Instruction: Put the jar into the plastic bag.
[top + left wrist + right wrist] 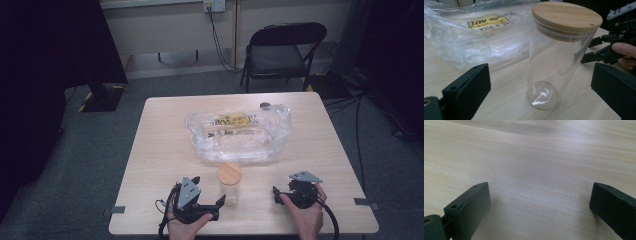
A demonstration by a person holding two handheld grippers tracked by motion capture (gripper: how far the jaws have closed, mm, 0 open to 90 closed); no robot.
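Observation:
A clear glass jar (229, 186) with a round wooden lid (567, 15) stands upright and empty near the table's front edge. My left gripper (209, 190) lies just left of it, open. In the left gripper view the jar (549, 72) stands a little ahead of the wide-spread jaws of my left gripper (540, 75), untouched. My right gripper (283, 189) rests right of the jar, held by a hand, and it appears beyond the jar as the right gripper (602, 51). My right gripper (539, 192) is open over bare wood.
A crumpled clear plastic bag (240, 132) with a yellow label lies on the table (160, 150) behind the jar. A small dark object (265, 105) sits at the far edge. A black folding chair (282, 50) stands beyond the table.

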